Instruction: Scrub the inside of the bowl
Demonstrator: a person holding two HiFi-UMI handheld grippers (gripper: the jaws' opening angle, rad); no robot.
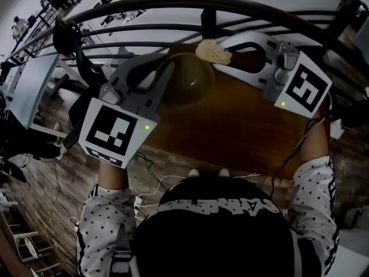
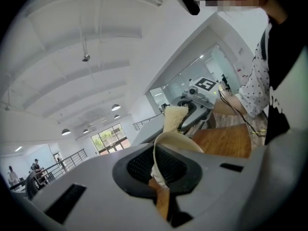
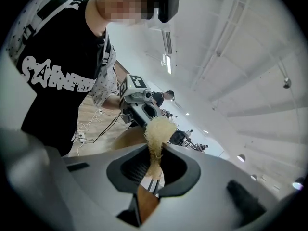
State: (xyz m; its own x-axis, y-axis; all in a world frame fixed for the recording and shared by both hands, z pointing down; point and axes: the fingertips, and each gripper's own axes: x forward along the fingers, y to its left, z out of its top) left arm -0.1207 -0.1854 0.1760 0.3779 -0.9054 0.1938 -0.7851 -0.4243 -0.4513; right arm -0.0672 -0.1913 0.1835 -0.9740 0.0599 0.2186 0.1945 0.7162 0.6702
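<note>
The bowl (image 1: 193,81) sat at the wooden table's (image 1: 230,131) far edge, its near rim clamped in the closed left tool (image 1: 166,69). It looked brown outside and cream inside. The right tool (image 1: 233,55) pinched a pale, fibrous scrubber (image 1: 213,52) just beside its far rim.

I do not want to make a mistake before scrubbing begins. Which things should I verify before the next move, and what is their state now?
1. Left gripper fingers shut on the bowl rim: ok.
2. Right gripper fingers shut on the fibrous scrubber: ok.
3. Scrubber inside the bowl: not ok, it is by the rim.
4. Bowl resting on the wooden table: cannot tell.
5. Bowl opening facing the scrubber: cannot tell.
</note>
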